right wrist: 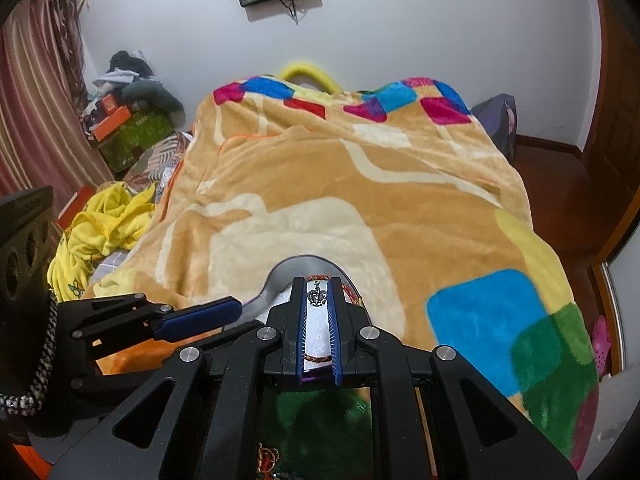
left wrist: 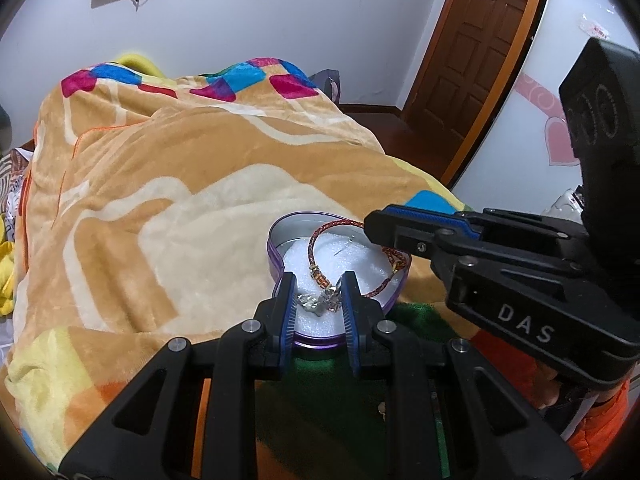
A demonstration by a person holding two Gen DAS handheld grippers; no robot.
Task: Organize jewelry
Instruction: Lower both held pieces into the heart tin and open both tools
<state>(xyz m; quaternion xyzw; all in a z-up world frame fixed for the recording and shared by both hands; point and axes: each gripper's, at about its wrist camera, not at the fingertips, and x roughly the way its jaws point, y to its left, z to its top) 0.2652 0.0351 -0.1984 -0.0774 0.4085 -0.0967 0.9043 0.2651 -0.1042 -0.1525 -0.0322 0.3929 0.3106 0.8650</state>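
Observation:
A purple heart-shaped tin [left wrist: 276,256] with white foam lining lies on the blanket. A red braided bracelet [left wrist: 316,240] lies in it, with silver charms [left wrist: 316,302] at its near end. My left gripper [left wrist: 318,300] is open over the tin's near edge, fingers on either side of the charms. My right gripper [right wrist: 318,300] hovers over the tin [right wrist: 280,276], jaws narrowly apart, with a small silver crown charm [right wrist: 318,296] between the tips; contact is unclear. The bracelet [right wrist: 318,358] shows beneath. The right gripper also shows in the left wrist view [left wrist: 380,226], above the tin's right side.
An orange and cream blanket [left wrist: 160,184] with coloured squares covers the bed. A yellow cloth [right wrist: 104,224] and boxes [right wrist: 132,132] lie at the left. A wooden door [left wrist: 472,48] stands at the right. More jewelry [right wrist: 268,460] lies under the right gripper.

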